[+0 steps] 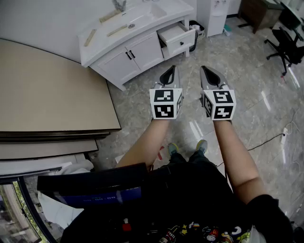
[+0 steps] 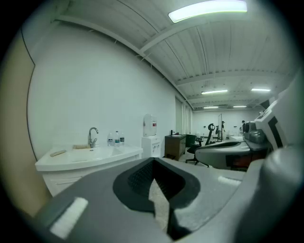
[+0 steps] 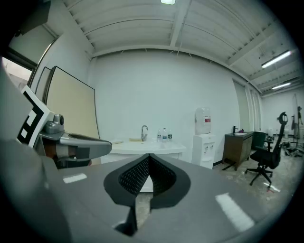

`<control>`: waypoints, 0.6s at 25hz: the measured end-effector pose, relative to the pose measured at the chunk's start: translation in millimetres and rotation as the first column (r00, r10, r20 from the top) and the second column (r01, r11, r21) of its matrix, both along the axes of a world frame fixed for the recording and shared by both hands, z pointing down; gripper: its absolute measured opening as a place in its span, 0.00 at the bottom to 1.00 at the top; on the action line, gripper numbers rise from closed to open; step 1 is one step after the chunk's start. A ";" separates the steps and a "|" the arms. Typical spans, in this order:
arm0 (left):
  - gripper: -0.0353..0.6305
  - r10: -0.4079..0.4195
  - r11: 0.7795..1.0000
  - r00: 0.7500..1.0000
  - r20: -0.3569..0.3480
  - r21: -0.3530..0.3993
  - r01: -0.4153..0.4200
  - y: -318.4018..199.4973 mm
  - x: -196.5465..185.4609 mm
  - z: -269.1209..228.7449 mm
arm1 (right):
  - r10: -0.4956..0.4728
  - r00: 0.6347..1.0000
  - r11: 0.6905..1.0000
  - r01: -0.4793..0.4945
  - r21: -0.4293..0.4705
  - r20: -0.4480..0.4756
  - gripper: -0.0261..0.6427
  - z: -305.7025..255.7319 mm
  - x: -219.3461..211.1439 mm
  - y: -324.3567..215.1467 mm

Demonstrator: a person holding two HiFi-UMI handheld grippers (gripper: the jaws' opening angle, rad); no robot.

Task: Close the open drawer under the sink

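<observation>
The white sink cabinet (image 1: 124, 50) stands against the far wall, and its right-hand drawer (image 1: 176, 38) is pulled out, with a dark knob on its front. Both grippers hover side by side over the marble floor, well short of the cabinet. My left gripper (image 1: 173, 68) is shut with nothing in it and points toward the drawer. My right gripper (image 1: 203, 69) is shut and empty too, just to its right. In the left gripper view the jaws of the left gripper (image 2: 153, 160) hide the drawer. The right gripper (image 3: 149, 155) covers the cabinet front below the sink top (image 3: 145, 146).
A large beige board (image 1: 47, 90) leans at the left. Right of the cabinet stand a water dispenser (image 1: 213, 14) and a small bin (image 1: 197, 28). An office chair (image 1: 285, 42) is at far right, and a cable (image 1: 270, 140) crosses the floor. A faucet (image 2: 92, 136) and bottles (image 2: 116, 139) are on the sink.
</observation>
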State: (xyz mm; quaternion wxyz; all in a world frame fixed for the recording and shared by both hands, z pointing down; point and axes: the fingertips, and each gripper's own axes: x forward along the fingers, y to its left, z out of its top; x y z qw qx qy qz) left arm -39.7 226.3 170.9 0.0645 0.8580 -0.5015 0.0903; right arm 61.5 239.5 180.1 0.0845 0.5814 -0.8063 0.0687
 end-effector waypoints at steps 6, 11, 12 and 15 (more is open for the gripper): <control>0.05 0.008 1.000 1.000 0.008 -0.003 -0.008 -7.2 18.7 8.4 | 0.001 1.000 1.000 -0.001 0.011 0.005 0.07 2.6 20.9 -9.2; 0.05 0.000 1.000 1.000 -0.003 0.004 0.000 -19.1 36.9 6.7 | -0.039 0.999 0.999 0.038 0.037 0.018 0.07 -2.3 32.6 -19.2; 0.05 -0.002 1.000 1.000 -0.007 0.009 0.003 -20.9 41.2 6.6 | -0.050 0.999 0.998 0.049 0.045 0.022 0.07 -1.8 35.7 -20.5; 0.05 -0.016 1.000 1.000 -0.010 0.013 0.016 -25.6 54.0 11.6 | -0.094 0.995 0.994 0.093 0.049 0.025 0.07 6.5 45.6 -22.3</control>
